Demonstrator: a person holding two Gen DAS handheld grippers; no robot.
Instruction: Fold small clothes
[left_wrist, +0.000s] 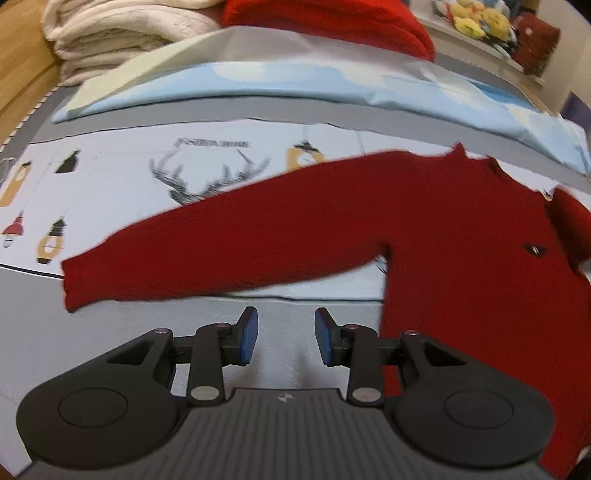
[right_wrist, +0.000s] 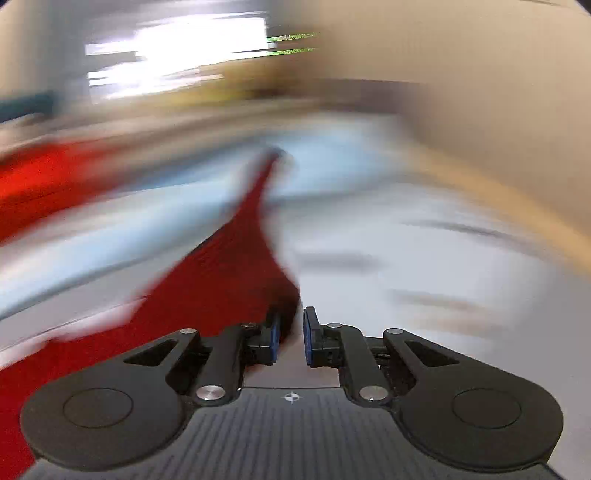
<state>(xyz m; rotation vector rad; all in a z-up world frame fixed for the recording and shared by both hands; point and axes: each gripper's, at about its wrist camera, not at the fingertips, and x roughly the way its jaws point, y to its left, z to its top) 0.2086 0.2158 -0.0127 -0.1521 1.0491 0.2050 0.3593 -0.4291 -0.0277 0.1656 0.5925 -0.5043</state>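
Note:
A small dark red knit sweater (left_wrist: 461, 236) lies spread on the printed bed cover, one sleeve (left_wrist: 207, 251) stretched out to the left. My left gripper (left_wrist: 284, 338) is open and empty, just in front of the sleeve and left of the sweater's body. In the heavily blurred right wrist view, red sweater fabric (right_wrist: 229, 280) runs from the lower left up past the left finger. My right gripper (right_wrist: 290, 339) has its jaws partly apart with the fabric's edge at the left pad (right_wrist: 274, 338); the blur hides whether it grips.
A light blue pillow (left_wrist: 258, 85) lies across the bed behind the sweater. A folded cream blanket (left_wrist: 110, 33) and a bright red garment (left_wrist: 332, 18) sit behind it. A shelf with plush toys (left_wrist: 487, 22) is at the far right. A wooden bed frame (left_wrist: 18, 74) borders the left.

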